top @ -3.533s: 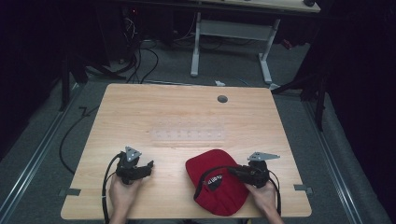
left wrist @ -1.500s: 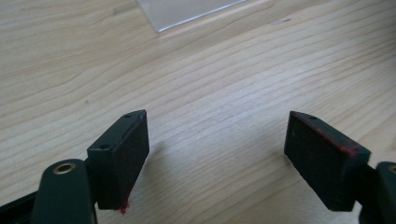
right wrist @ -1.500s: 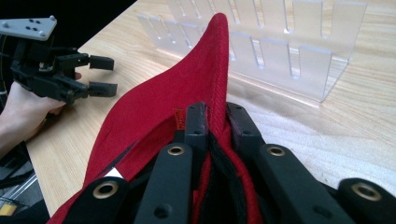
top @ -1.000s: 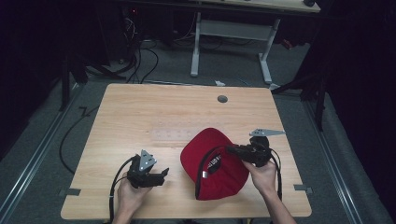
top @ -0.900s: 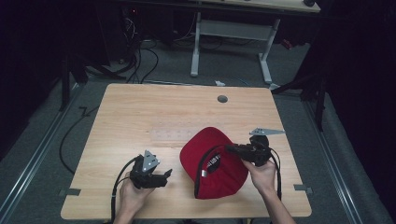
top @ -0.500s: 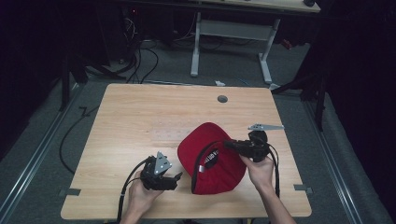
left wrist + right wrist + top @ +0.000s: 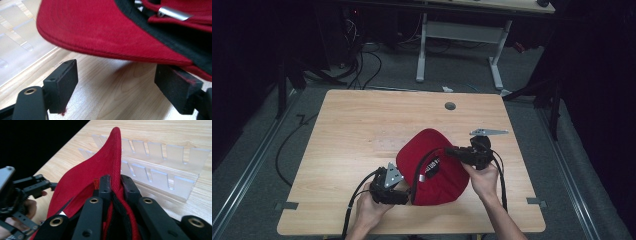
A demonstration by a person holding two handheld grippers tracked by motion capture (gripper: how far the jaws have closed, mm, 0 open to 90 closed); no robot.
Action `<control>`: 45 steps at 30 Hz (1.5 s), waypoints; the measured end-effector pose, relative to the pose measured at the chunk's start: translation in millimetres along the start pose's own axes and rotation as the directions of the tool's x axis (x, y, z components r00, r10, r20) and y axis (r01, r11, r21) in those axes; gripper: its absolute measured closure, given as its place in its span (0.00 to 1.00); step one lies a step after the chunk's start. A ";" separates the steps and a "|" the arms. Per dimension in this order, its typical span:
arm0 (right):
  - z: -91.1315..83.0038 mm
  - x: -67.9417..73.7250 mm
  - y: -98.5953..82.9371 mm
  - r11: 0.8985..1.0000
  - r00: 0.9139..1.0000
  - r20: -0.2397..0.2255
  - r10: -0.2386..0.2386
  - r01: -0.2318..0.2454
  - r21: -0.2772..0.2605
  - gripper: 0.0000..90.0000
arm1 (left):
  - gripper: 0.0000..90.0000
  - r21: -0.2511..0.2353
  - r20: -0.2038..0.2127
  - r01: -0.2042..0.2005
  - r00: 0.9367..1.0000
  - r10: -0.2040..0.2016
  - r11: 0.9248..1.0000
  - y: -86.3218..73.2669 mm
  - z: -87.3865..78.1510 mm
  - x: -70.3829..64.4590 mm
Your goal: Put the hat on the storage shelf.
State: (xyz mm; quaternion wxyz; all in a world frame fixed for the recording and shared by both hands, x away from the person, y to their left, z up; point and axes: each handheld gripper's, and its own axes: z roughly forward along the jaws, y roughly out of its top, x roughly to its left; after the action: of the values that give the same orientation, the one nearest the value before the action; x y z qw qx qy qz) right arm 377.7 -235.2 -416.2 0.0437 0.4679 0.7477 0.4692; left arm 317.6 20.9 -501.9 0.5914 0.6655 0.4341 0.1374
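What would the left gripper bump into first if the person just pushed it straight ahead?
Most likely the brim of the red cap, which hangs just above and ahead of the open left gripper. Depth is hard to judge; the jaws might slide under the brim along the table.

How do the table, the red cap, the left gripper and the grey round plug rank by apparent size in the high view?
1. table
2. red cap
3. left gripper, though the hand hides part of it
4. grey round plug
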 end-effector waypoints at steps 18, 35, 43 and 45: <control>9.2 7.7 -5.6 0.993 0.995 0.086 -0.058 0.049 0.104 0.89 | 0.24 -0.105 -0.039 -0.130 0.991 0.127 0.986 8.4 -12.8 -9.5; 24.6 7.5 -17.7 0.982 0.999 0.049 -0.011 0.001 0.188 0.89 | 0.33 -0.040 -0.086 -0.222 0.972 0.218 0.974 2.0 -8.5 -9.9; 27.6 5.3 -20.7 0.980 0.999 0.001 0.035 -0.035 0.194 0.88 | 0.46 0.003 -0.028 -0.256 0.966 0.256 0.967 -1.4 -8.5 -17.7; 28.0 3.8 -21.7 0.980 0.999 -0.007 0.040 -0.038 0.197 0.88 | 0.49 0.016 -0.001 -0.257 0.966 0.257 0.966 0.0 -10.0 -19.2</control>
State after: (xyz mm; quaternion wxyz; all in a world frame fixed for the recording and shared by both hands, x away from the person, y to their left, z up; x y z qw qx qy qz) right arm 375.4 -216.5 -446.5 -0.0162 0.4819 0.7813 0.3965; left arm 299.5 13.4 -492.9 0.5629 0.7205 0.3461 0.2104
